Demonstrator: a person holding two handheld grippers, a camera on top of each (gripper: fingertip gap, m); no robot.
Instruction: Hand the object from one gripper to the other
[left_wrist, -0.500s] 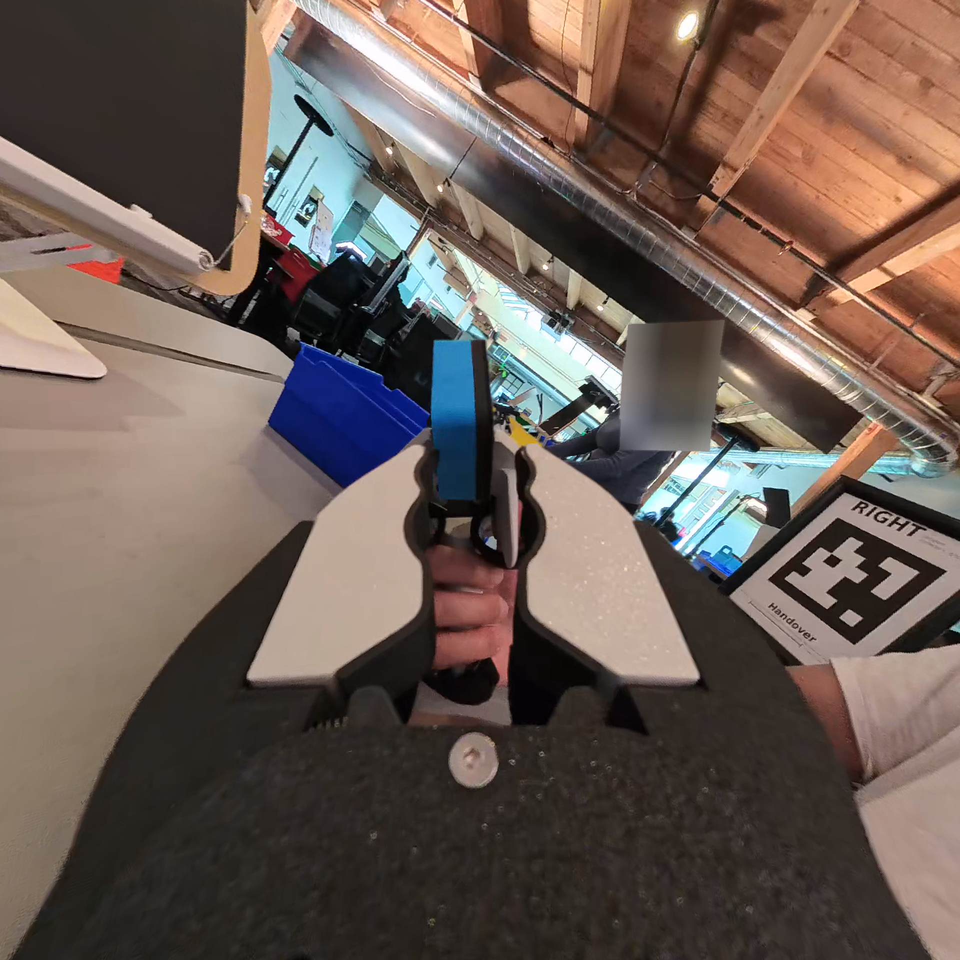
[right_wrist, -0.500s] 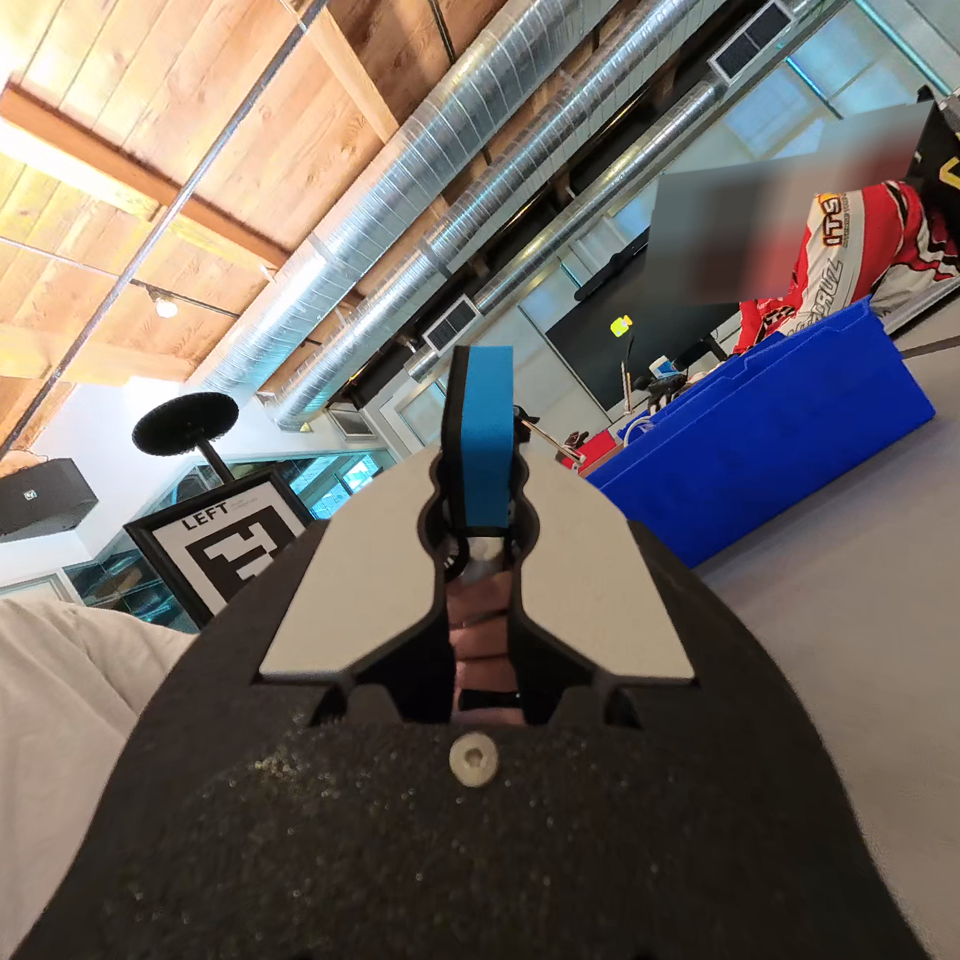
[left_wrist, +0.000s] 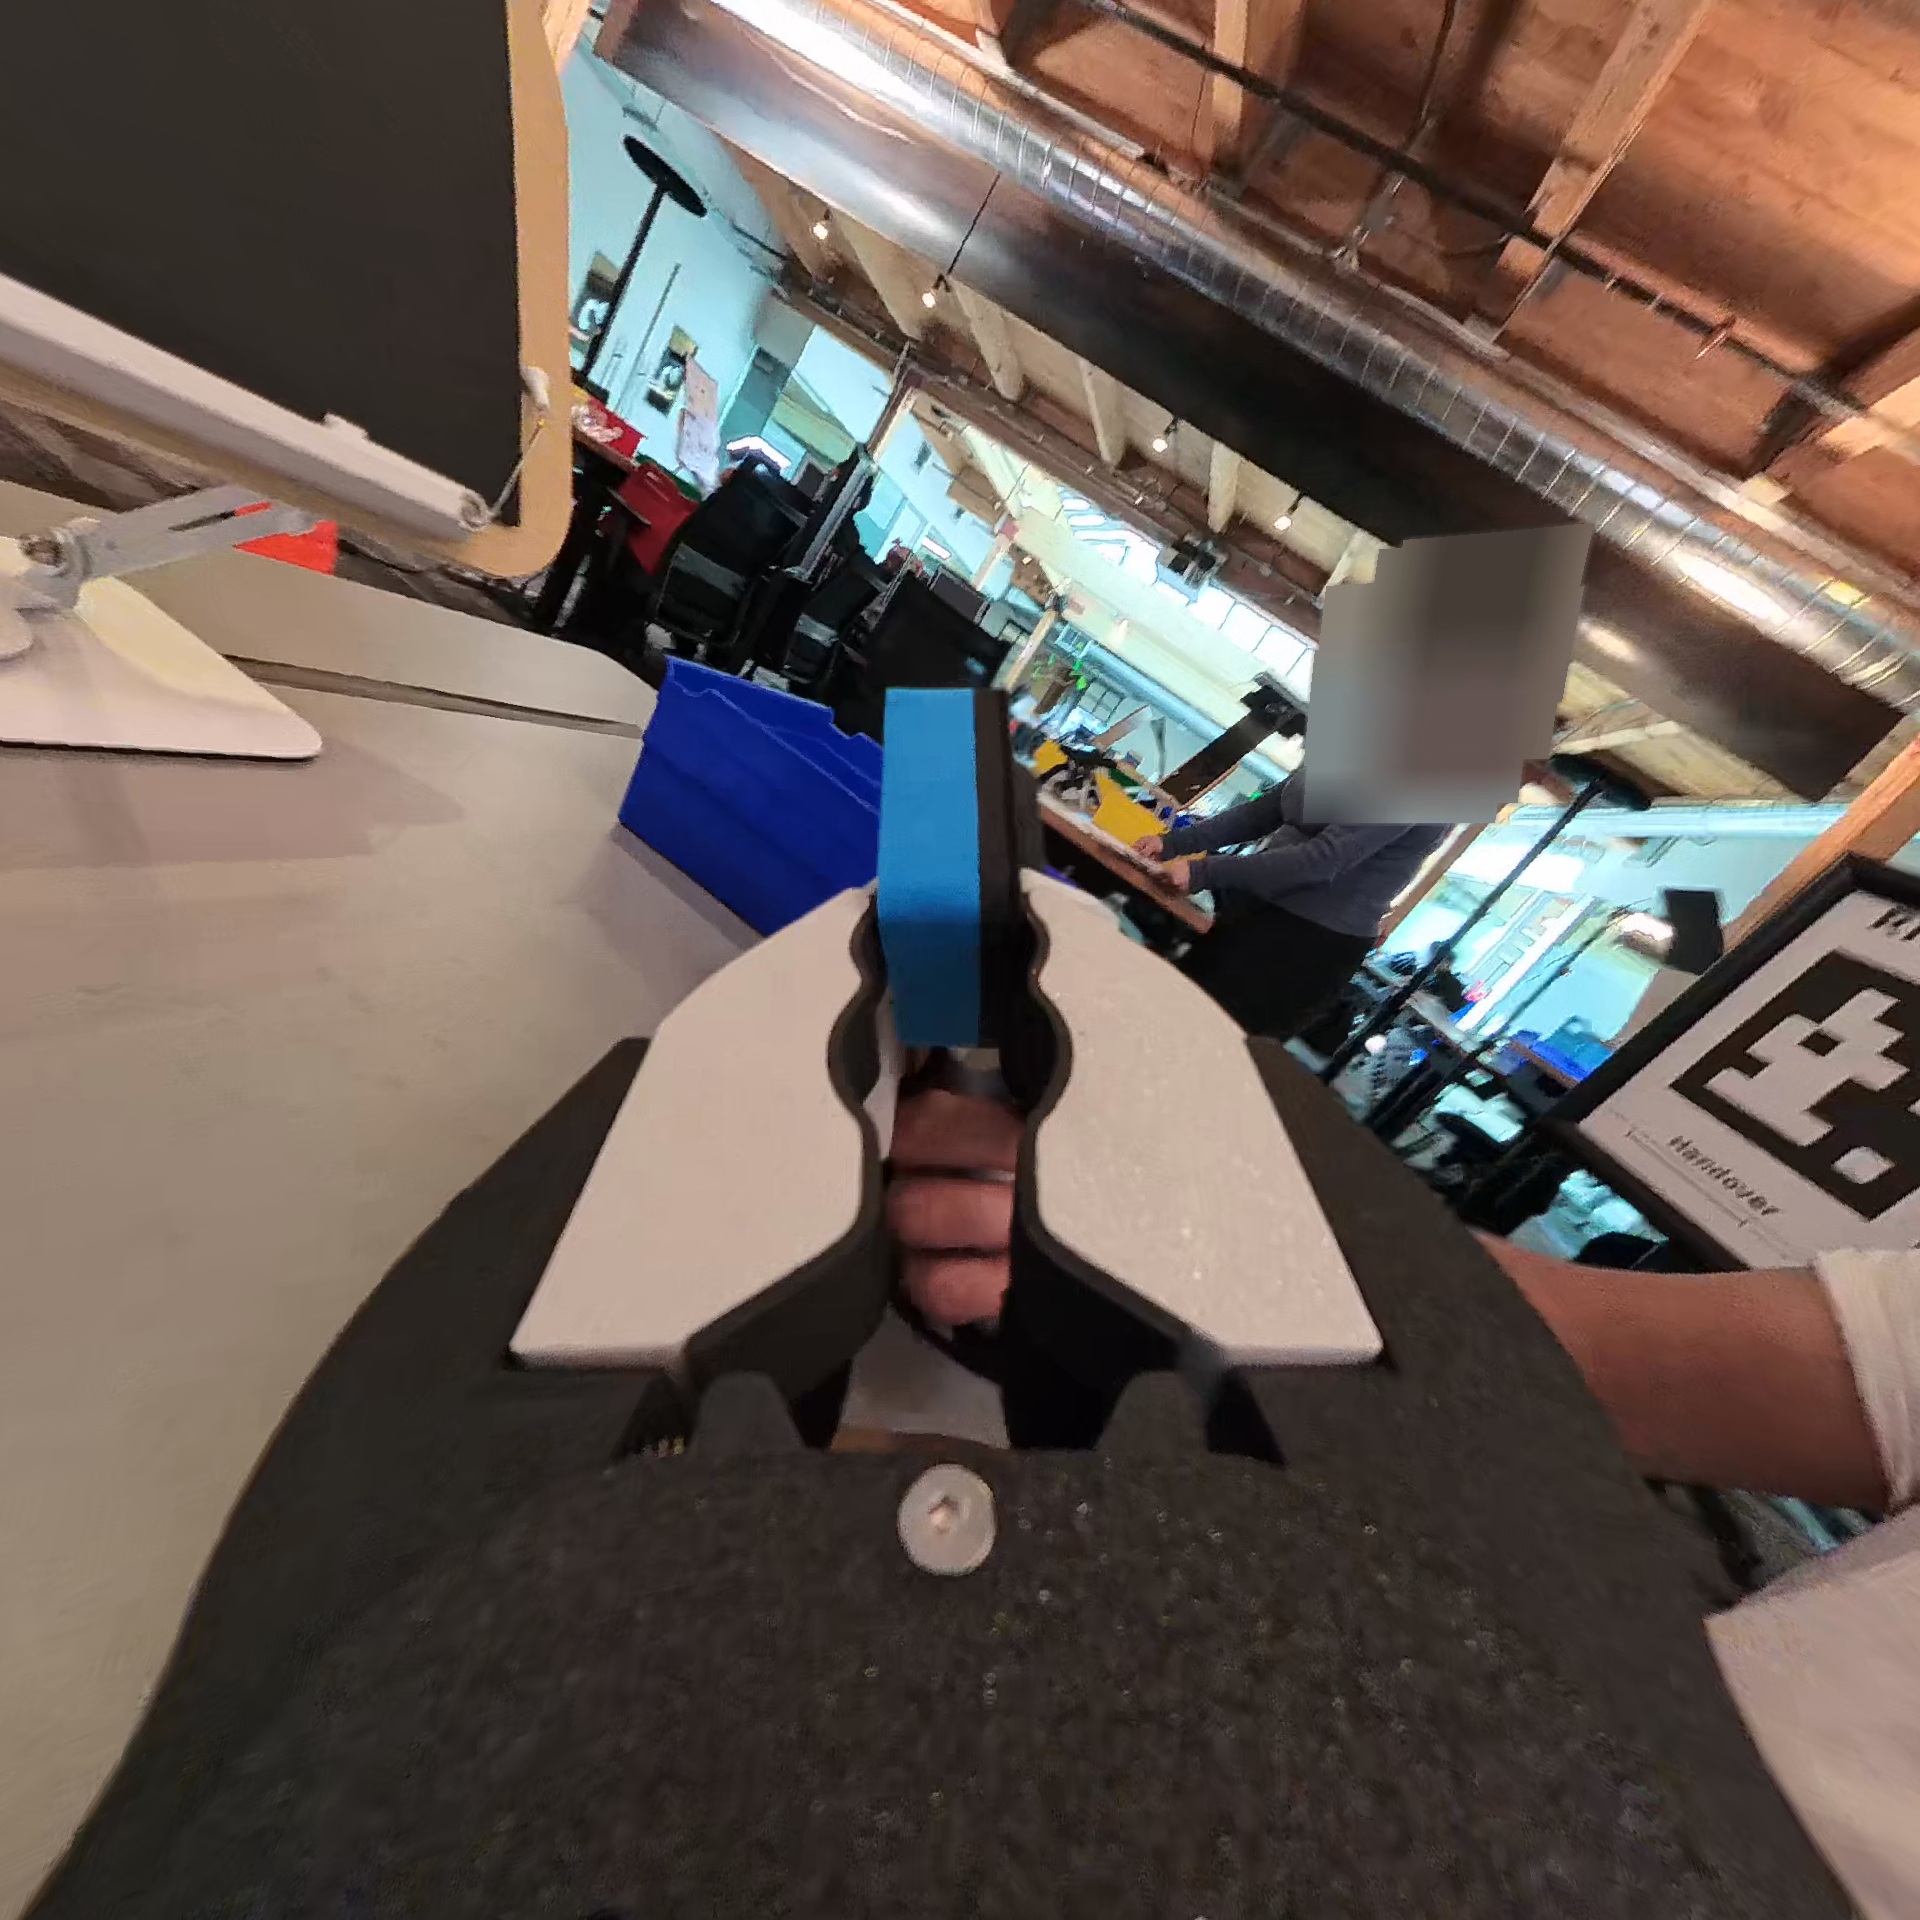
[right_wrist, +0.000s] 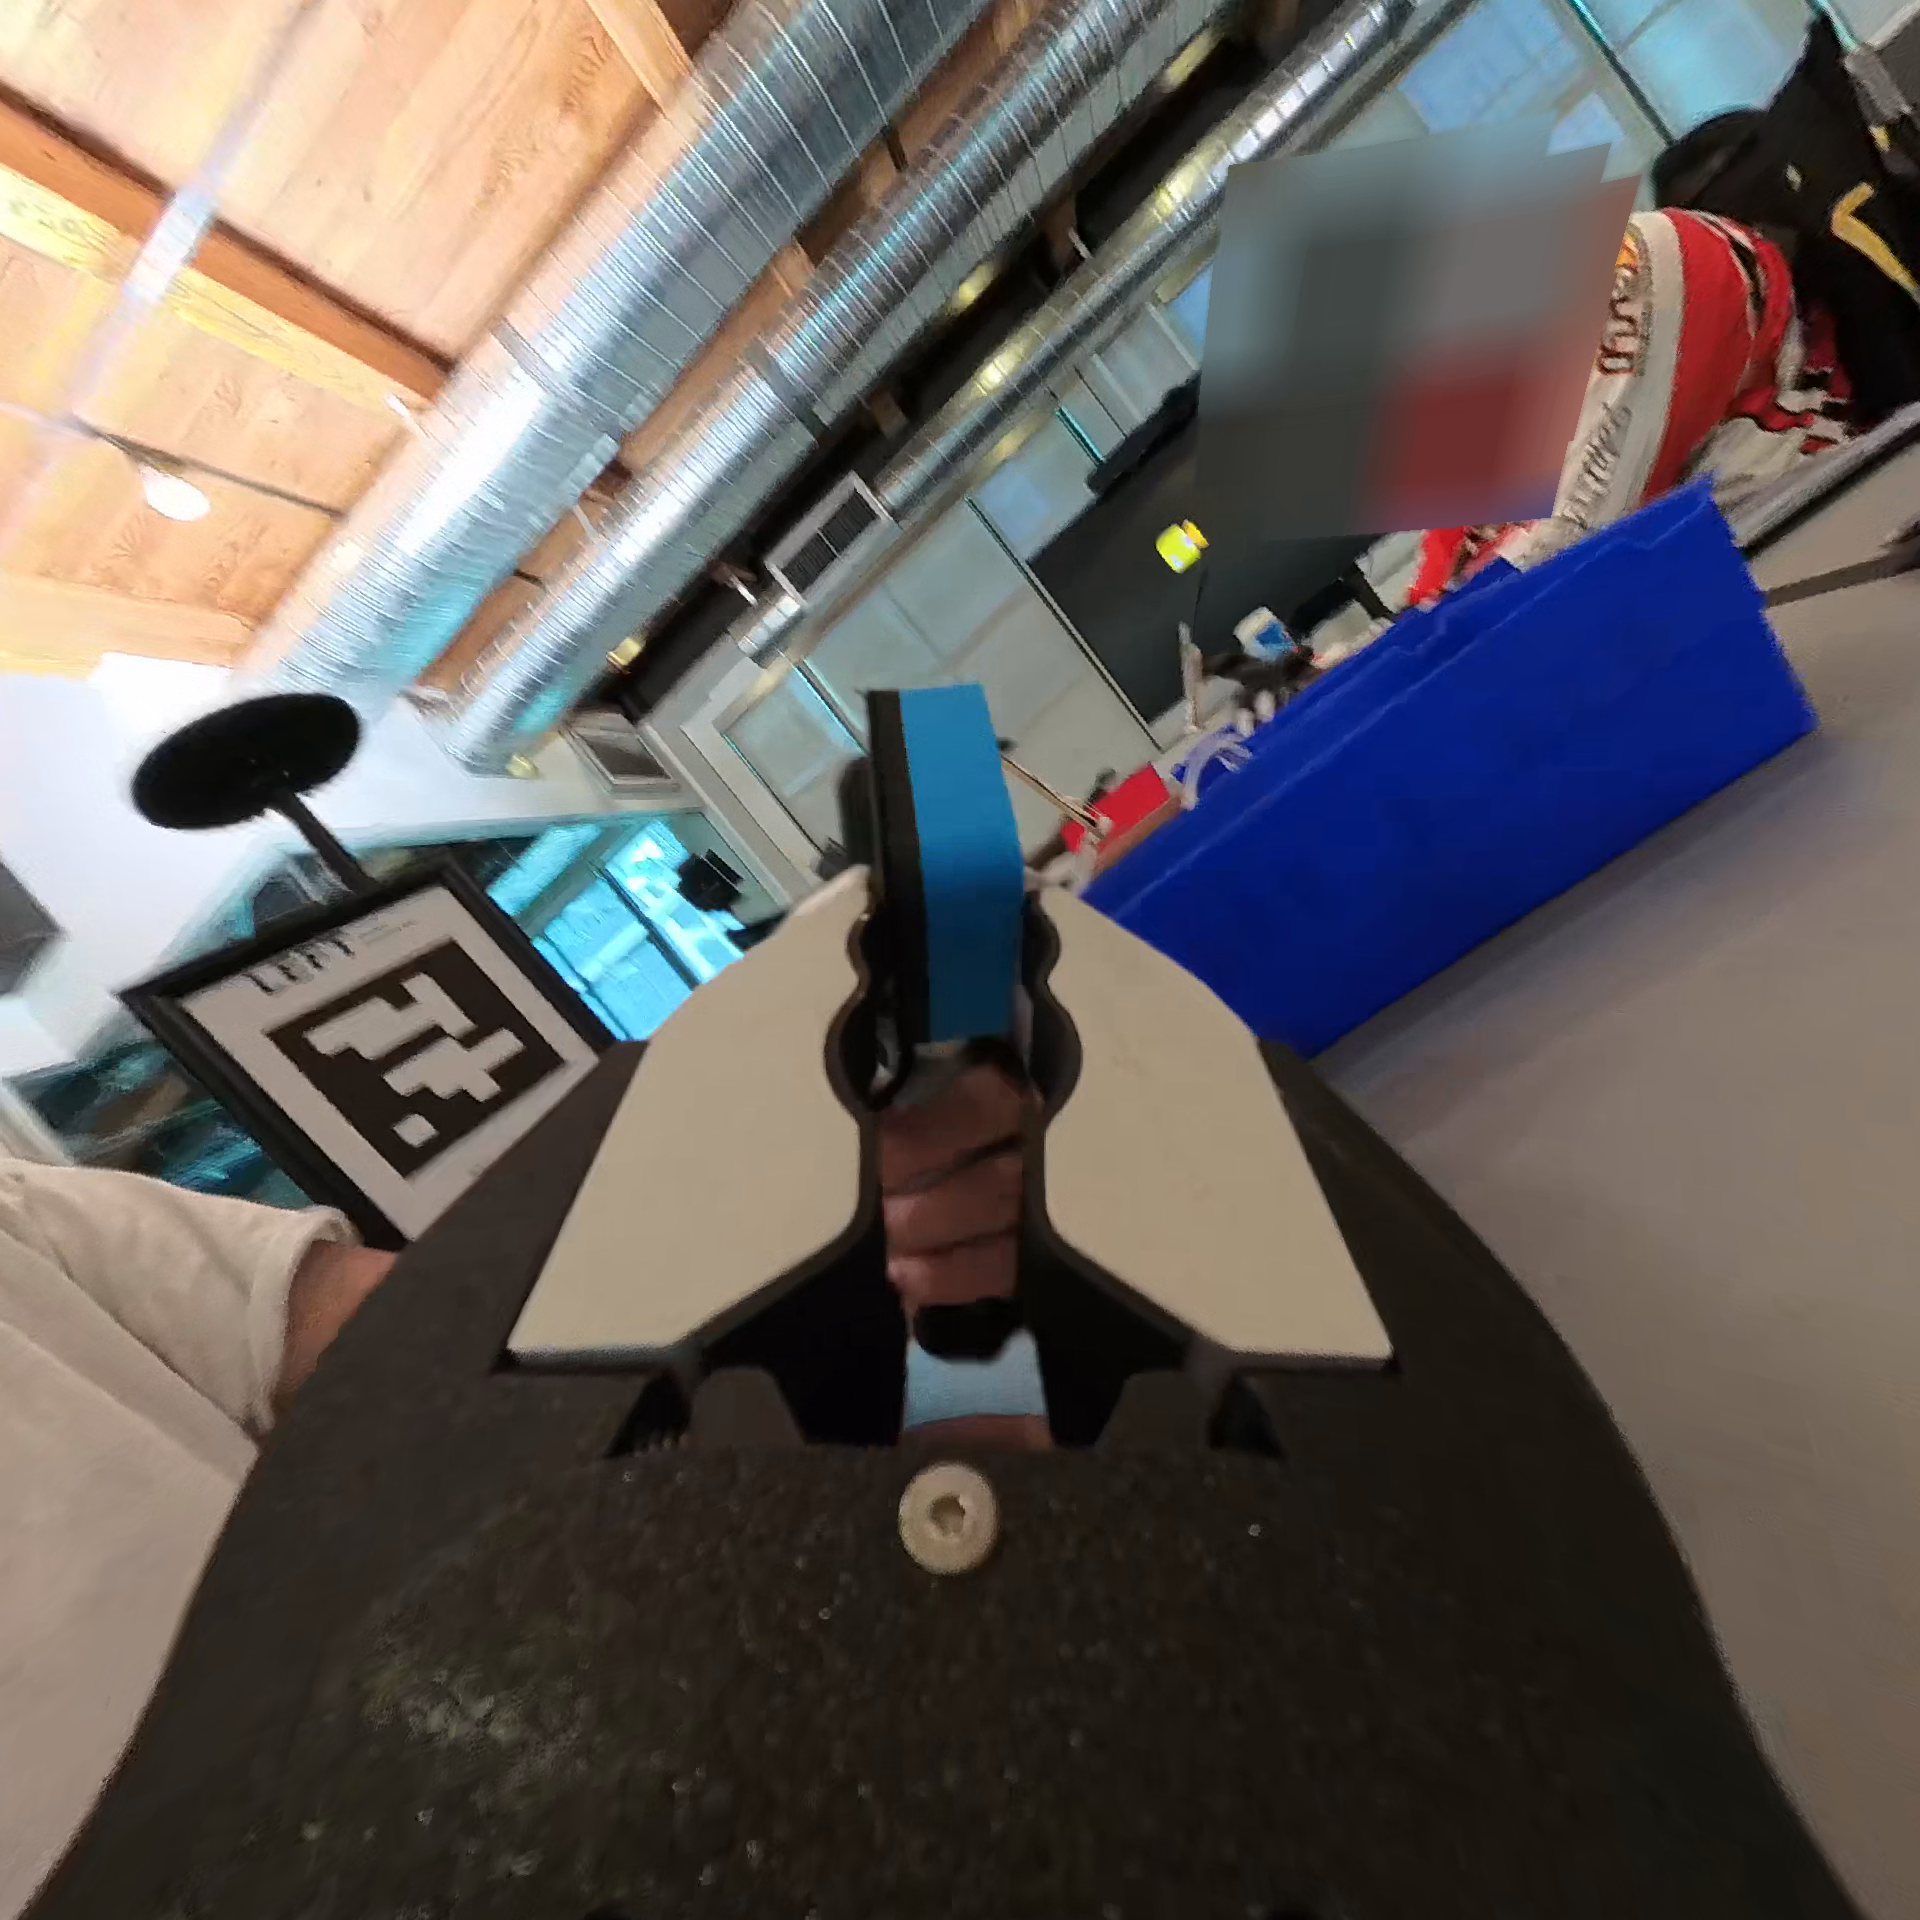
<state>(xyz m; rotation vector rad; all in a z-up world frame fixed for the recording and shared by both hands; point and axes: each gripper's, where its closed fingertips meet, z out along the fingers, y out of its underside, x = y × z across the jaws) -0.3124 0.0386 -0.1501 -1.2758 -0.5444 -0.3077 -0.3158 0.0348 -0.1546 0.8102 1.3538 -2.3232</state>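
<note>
While left tongs (left_wrist: 951, 909) and right tongs (right_wrist: 951, 899) seemingly pinch one blue-black block (left_wrist: 928, 821), blue bin (left_wrist: 748, 805) beyond, hand (left_wrist: 951, 1195) half-hidden behind.

Print is carried on a black-framed marker board (left_wrist: 1787, 1091) at the right edge of the left wrist view: a black-and-white square code, a short word cut off at the top edge, a line of small print below. A second framed marker board (right_wrist: 395, 1049) is seen at the left of the right wrist view, same layout, smeared by motion blur. Lettering is borne on a red-and-white garment (right_wrist: 1683, 343) at upper right. Wall posters (left_wrist: 701, 400) are too small to be read.
</note>
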